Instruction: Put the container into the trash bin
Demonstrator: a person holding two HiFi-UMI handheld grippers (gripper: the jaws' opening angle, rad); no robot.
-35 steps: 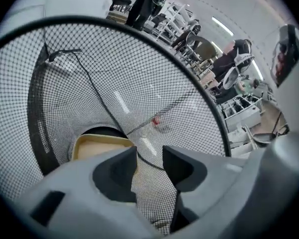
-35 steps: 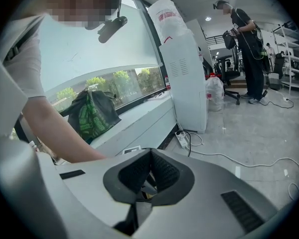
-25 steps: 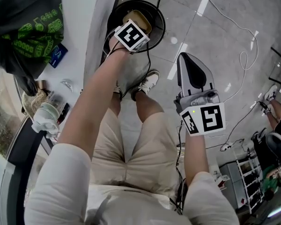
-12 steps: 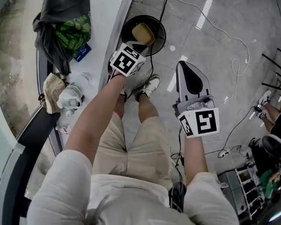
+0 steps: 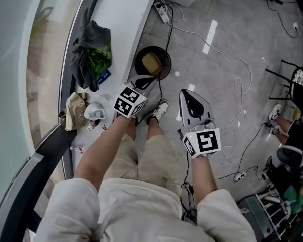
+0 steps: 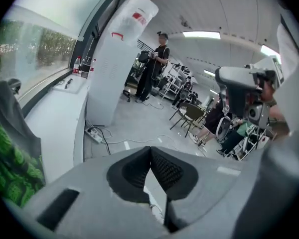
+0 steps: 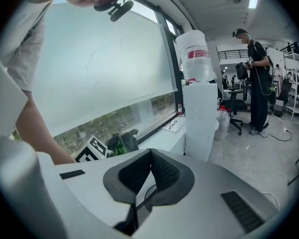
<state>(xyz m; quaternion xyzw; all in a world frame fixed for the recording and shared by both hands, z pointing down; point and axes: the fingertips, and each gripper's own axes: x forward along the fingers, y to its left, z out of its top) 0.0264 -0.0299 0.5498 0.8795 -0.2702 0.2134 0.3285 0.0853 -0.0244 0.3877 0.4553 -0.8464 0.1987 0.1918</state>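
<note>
head view, looking steeply down, with both gripper views. we find the container [image 5: 152, 63], a tan block, lying inside the round black bin [image 5: 165, 59]. the bin stands on the grey floor [image 5: 217, 59], just beside the white ledge [image 5: 126, 14]. neither tool touches the container.

the left gripper [image 5: 143, 82] overlaps the near edge of the bin in the head view. in the left gripper view its jaws are closed, tip against tip, with nothing between them. the right gripper [image 5: 186, 94] is held to the right of the person's shoes [image 5: 160, 110], well apart from the bin. in the right gripper view its jaws likewise meet at the tips and carry nothing.

on the ledge we note a dark bag [image 5: 93, 54] with green print, and some small clutter nearer the person that we cannot identify. a power strip [image 5: 163, 12] and loose white cables [image 5: 237, 92] lie on the floor beyond the bin. the left gripper view also shows a tall white dispenser [image 6: 120, 59] against the ledge, and a second person [image 6: 157, 66] standing farther back in the room.
</note>
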